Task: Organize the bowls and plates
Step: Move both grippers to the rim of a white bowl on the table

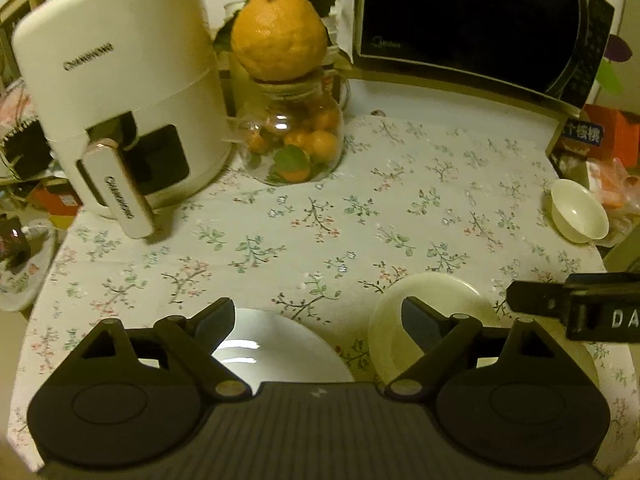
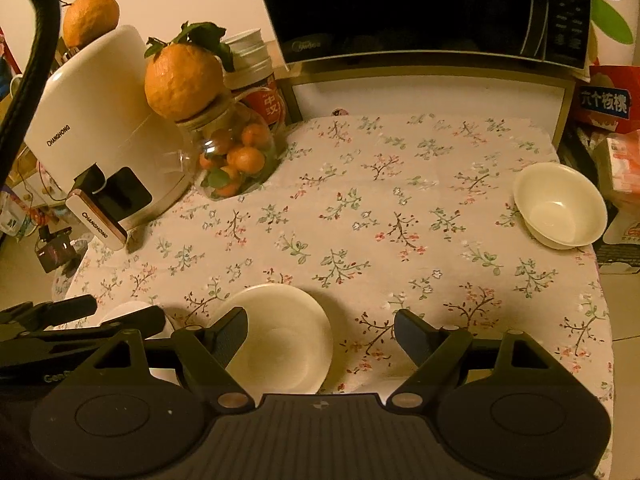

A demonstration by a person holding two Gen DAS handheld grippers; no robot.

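At the far left of the floral tablecloth (image 2: 360, 208) stands a white Changhong air fryer (image 1: 120, 92), and just beside it a glass jar of small oranges (image 1: 296, 144) with a large orange (image 1: 278, 36) sitting on its mouth. The left gripper (image 1: 318, 322) hangs low over the near edge with its jaws spread wide and nothing between them; a white plate (image 1: 280, 348) lies under it. Just right of that plate sits a cream plate (image 2: 280, 344), under the left finger of the right gripper (image 2: 320, 332), which is also wide open and empty. A black microwave (image 2: 420, 8) stands at the back. A small cream bowl (image 2: 560, 204) rests well apart at the cloth's right edge.
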